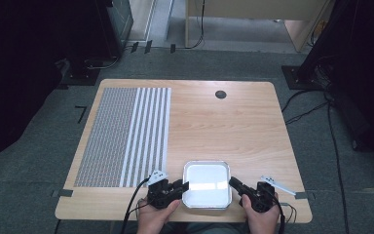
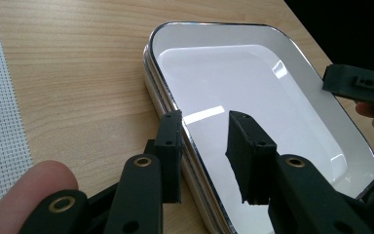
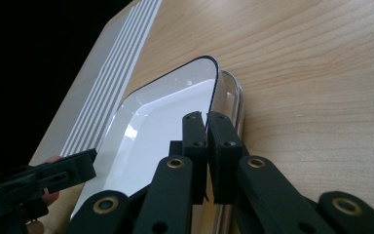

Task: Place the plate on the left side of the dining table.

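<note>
2 matte black claws flank a glossy white tray with rounded corners and a silvery rim, lying near the front edge of the pale wood-grain counter. Left of it lies a woven grey mat with white stripes. The left claw gapes, straddling the tray's near rim. The right claw pinches the opposite rim.

On the wooden surface there lay one white tray, one grey woven mat and one dark round grommet. Two grippers were present, left gripper and right gripper, one per hand.
</note>
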`<state>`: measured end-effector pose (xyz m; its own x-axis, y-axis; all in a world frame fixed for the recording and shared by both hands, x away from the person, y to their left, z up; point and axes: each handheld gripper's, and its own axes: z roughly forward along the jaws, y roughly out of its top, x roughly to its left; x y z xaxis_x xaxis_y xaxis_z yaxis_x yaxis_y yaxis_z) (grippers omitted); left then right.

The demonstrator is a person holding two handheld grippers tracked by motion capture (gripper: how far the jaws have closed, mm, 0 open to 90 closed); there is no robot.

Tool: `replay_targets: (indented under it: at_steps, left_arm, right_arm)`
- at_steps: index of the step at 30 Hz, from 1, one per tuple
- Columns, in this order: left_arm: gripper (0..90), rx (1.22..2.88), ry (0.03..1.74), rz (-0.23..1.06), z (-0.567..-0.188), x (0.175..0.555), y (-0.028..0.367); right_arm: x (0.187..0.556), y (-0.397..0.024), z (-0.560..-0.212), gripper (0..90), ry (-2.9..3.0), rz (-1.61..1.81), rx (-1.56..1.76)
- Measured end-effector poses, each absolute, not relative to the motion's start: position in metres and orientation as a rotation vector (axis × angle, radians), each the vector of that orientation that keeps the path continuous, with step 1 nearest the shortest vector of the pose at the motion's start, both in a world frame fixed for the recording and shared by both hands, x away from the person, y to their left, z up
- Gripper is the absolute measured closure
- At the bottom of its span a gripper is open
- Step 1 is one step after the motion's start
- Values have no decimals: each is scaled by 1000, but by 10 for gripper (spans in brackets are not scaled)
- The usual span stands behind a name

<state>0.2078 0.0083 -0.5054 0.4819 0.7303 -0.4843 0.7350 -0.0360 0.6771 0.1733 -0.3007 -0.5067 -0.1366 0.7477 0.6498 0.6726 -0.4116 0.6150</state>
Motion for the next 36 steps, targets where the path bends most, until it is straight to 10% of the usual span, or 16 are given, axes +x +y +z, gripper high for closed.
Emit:
replay_targets:
  at_steps: [36]
  left_arm:
    - [642, 1686, 1267, -151, -503, 213, 17]
  right_arm:
    - [174, -300, -508, 886, 1634, 1603, 2033]
